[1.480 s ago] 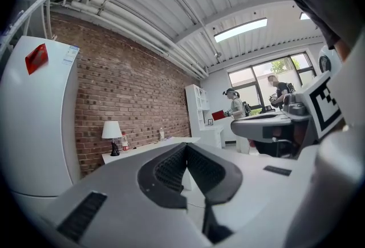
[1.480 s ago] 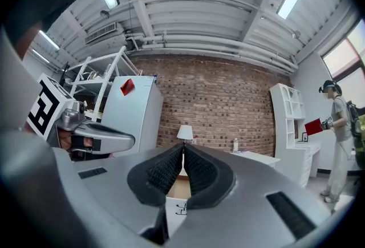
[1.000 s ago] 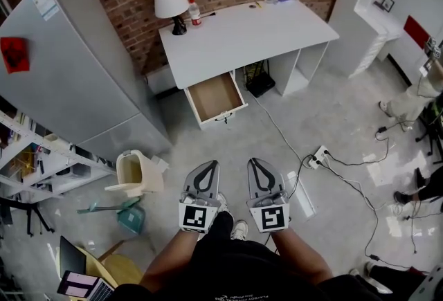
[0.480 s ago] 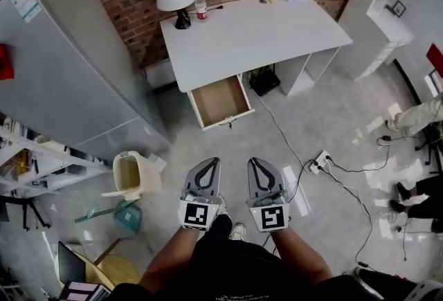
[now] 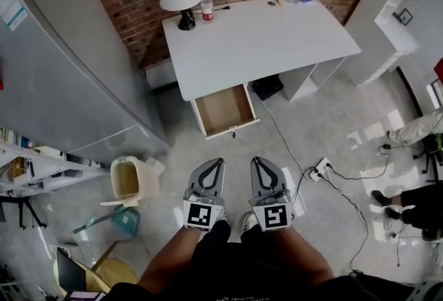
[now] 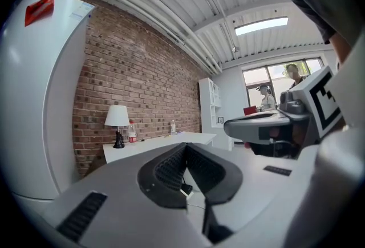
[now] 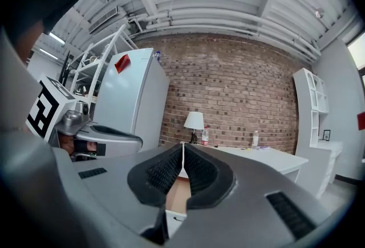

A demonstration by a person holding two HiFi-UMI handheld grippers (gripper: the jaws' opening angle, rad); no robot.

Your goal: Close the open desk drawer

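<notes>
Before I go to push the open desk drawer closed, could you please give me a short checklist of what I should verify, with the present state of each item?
1. Drawer pulled out of the desk: ok.
2. Nothing sticks out of the drawer: ok, its inside looks bare.
3. Left gripper shut and empty: ok.
4. Right gripper shut and empty: ok.
5. Grippers near enough to push the drawer front: not ok, bare floor lies between.
6. Floor towards the drawer free: ok; the bin stands off to the left, the power strip to the right.
</notes>
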